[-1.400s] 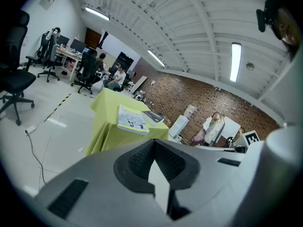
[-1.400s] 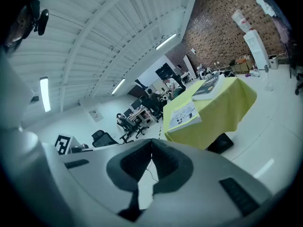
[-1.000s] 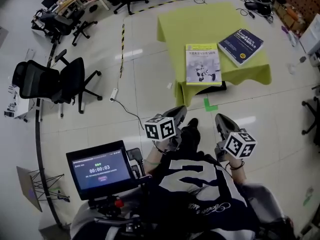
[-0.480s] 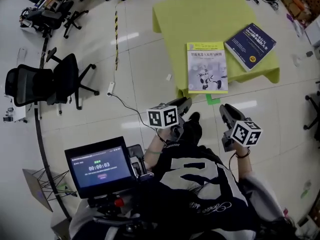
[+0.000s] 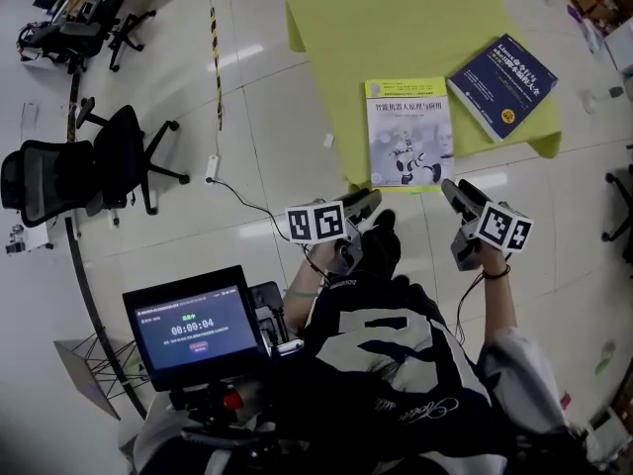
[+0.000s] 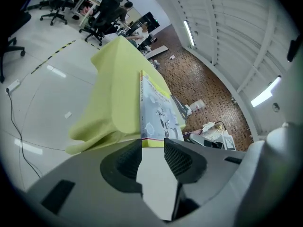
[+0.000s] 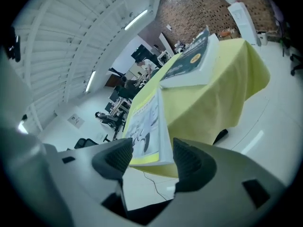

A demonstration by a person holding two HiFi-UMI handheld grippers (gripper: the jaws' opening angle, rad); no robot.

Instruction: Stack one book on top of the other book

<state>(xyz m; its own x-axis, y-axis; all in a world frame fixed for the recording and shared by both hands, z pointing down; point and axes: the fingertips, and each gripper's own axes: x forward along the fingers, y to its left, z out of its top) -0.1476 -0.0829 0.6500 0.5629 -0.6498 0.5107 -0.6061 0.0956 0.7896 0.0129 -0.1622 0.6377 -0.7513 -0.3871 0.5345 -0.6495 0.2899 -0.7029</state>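
Observation:
A white-and-yellow book (image 5: 408, 132) lies at the near edge of the low table under a yellow-green cloth (image 5: 396, 28). A dark blue book (image 5: 502, 72) lies to its right, apart from it. My left gripper (image 5: 366, 203) hangs just short of the white book's near left corner. Its jaws have just been opening and nothing is between them. My right gripper (image 5: 453, 192) is by the near right corner, jaws also just opened wide and empty. The left gripper (image 6: 152, 148) faces the white book (image 6: 158, 115) edge-on. The right gripper (image 7: 151, 157) sees the white book (image 7: 147, 126) and the blue book (image 7: 191, 60).
Black office chairs (image 5: 89, 166) stand on the floor at the left, with a cable (image 5: 247, 201) running across the tiles. A screen on a stand (image 5: 193, 327) is close at the lower left. Striped tape (image 5: 215, 57) marks the floor left of the table.
Both grippers have moved forward and down towards the table's near edge, and both sets of jaws have gone from shut to open. The books have not moved.

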